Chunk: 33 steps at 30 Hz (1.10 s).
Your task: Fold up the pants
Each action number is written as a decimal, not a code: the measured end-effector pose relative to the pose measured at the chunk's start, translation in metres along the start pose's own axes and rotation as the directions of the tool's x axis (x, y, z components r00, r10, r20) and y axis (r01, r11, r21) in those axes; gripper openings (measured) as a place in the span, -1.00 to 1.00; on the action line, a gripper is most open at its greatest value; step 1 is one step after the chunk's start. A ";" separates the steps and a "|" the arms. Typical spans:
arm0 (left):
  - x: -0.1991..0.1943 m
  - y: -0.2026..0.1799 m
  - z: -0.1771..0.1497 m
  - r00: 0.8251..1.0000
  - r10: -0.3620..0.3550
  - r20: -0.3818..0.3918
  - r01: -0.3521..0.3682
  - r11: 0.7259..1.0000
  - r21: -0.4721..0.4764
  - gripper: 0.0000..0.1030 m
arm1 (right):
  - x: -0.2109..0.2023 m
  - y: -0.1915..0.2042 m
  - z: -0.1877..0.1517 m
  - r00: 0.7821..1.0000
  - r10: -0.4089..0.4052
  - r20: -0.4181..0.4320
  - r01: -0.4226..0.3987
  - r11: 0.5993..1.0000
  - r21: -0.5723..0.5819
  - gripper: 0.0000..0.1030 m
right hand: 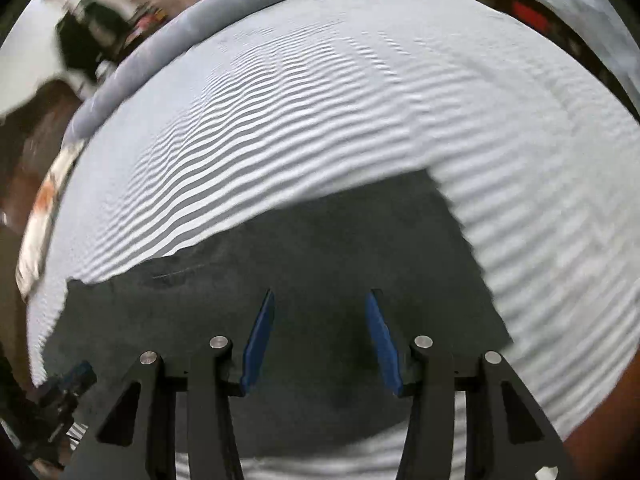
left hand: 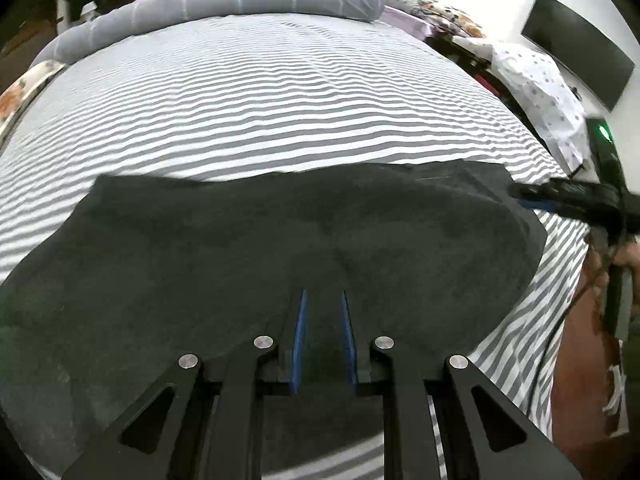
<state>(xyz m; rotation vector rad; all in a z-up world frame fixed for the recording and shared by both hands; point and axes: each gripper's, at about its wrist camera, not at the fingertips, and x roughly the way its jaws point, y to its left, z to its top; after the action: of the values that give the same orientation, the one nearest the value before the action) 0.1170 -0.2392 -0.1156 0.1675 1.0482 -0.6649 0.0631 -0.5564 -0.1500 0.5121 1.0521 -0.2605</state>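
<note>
Blue-padded fingers of the left gripper (left hand: 323,300) hover slightly apart over dark pants (left hand: 280,240) spread flat on a bed (left hand: 280,92), nothing between them. At the garment's right end the right gripper (right hand: 320,300) stands wide apart, likewise empty. The pants look like soft, matte, fleecy cloth, light and limp, likely to sag and drag rather than slip on the grey-and-white striped cotton sheet. Corners and hemmed edges seem the best holds, pinched through both layers. A rolled grey blanket (left hand: 240,0) lines the far side
</note>
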 end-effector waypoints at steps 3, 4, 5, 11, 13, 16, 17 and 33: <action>0.012 -0.013 0.004 1.000 -0.016 -0.003 0.016 1.000 0.027 -0.65 | 0.025 0.032 0.015 0.999 -0.040 -0.033 0.037 0.996 -0.082 -0.12; 0.016 -0.016 0.005 1.000 -0.020 -0.008 0.020 0.999 0.037 -0.65 | 0.034 0.036 0.018 0.997 -0.057 -0.049 0.052 0.994 -0.098 -0.12; 0.020 -0.019 0.005 1.000 -0.019 -0.014 0.020 0.999 0.047 -0.65 | 0.038 0.037 0.019 0.996 -0.071 -0.050 0.065 0.992 -0.105 -0.11; 0.035 -0.023 0.008 0.999 -0.019 -0.034 0.021 0.998 0.063 -0.65 | 0.055 0.049 0.029 0.991 -0.135 -0.015 0.132 0.980 -0.147 -0.07; 0.041 -0.023 0.011 0.999 -0.010 -0.039 0.012 0.998 0.055 -0.65 | 0.056 0.053 0.032 0.988 -0.153 0.002 0.151 0.974 -0.169 -0.06; 0.050 -0.021 0.015 0.999 0.015 -0.042 -0.013 0.999 0.042 -0.65 | 0.048 0.044 0.040 0.996 -0.090 0.009 0.090 0.989 -0.120 -0.08; 0.053 -0.019 0.015 0.999 0.020 -0.043 -0.019 0.999 0.035 -0.65 | 0.040 0.033 0.041 1.000 -0.018 0.013 0.018 0.998 -0.056 -0.08; 0.032 -0.059 0.007 0.999 0.020 -0.027 -0.017 0.995 0.097 -0.65 | -0.019 -0.091 -0.100 0.897 0.428 0.111 -0.435 0.804 0.405 -0.02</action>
<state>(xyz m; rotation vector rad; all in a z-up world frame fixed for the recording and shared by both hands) 0.0980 -0.3027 -0.1290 0.2710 1.0409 -0.6985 -0.0624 -0.5826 -0.1980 1.1261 0.8332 -0.0804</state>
